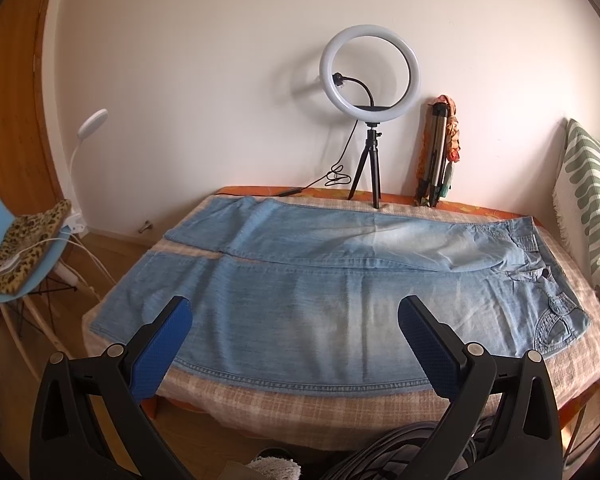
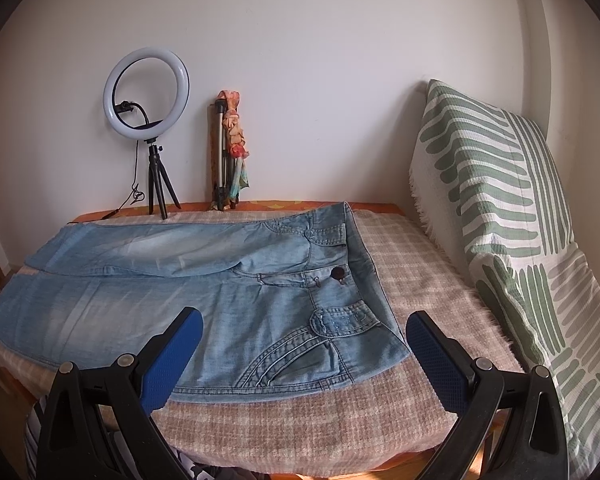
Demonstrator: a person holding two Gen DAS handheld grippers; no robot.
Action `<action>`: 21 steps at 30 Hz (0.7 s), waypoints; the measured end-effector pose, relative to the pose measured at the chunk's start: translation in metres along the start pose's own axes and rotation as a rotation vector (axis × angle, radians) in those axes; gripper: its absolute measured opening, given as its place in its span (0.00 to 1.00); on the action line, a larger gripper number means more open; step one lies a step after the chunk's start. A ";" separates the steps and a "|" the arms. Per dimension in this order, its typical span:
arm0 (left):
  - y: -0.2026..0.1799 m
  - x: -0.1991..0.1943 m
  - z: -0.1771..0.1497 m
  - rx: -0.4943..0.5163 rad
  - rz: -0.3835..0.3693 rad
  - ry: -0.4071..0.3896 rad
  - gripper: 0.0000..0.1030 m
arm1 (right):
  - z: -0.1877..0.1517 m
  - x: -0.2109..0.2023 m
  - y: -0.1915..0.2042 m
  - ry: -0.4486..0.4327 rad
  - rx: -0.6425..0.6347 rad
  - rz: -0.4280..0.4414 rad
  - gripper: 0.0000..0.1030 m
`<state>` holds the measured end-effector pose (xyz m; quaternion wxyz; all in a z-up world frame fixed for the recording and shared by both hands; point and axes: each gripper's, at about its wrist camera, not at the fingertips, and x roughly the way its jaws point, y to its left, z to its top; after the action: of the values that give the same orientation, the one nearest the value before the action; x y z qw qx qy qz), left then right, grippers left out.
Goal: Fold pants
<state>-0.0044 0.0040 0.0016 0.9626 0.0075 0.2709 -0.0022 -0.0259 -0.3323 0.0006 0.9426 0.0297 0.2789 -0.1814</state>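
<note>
We see both tools with their jaws spread wide and nothing between them. The left gripper hangs over the near edge of the counter, above the middle of the nearer trouser leg, and its blue pads look clear of the cloth. The right gripper hangs above the waist end of the same garment, one pad over the hip pocket area and the other over the bare checked cloth beside the waistband; we cannot tell whether it touches anything, but nothing is pinched.

The pants are pale blue denim, laid flat and lengthwise across the counter on the beige checked cloth. The waistband lies toward the right, the two hems toward the left. The legs lie side by side, the farther one slightly overlapping the nearer one along the inner seam. The fabric is mostly smooth, with a few soft creases near the crotch. A dark button sits at the waist, and curved stitching marks the pocket nearest us.

Both grippers point forward and slightly down toward the counter from its near side, held level, the left one further left than the right.

Behind the pants, at the wall, stand a ring light on a small tripod and a folded tripod with a patterned scarf tied round it. A green-striped cushion leans at the right end of the counter.
</note>
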 end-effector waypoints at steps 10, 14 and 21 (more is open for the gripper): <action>0.013 0.002 -0.001 0.004 0.028 0.009 0.99 | 0.007 -0.002 0.013 -0.013 -0.017 -0.005 1.00; 0.017 0.006 -0.001 0.007 0.016 0.018 0.99 | 0.010 -0.003 0.016 -0.023 -0.028 0.002 1.00; 0.033 0.019 0.004 0.023 0.014 0.019 0.99 | 0.021 -0.001 0.020 -0.046 -0.061 0.012 1.00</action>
<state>0.0143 0.0371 -0.0044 0.9598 0.0206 0.2798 0.0013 -0.0083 -0.3168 0.0177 0.9503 -0.0017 0.2623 -0.1680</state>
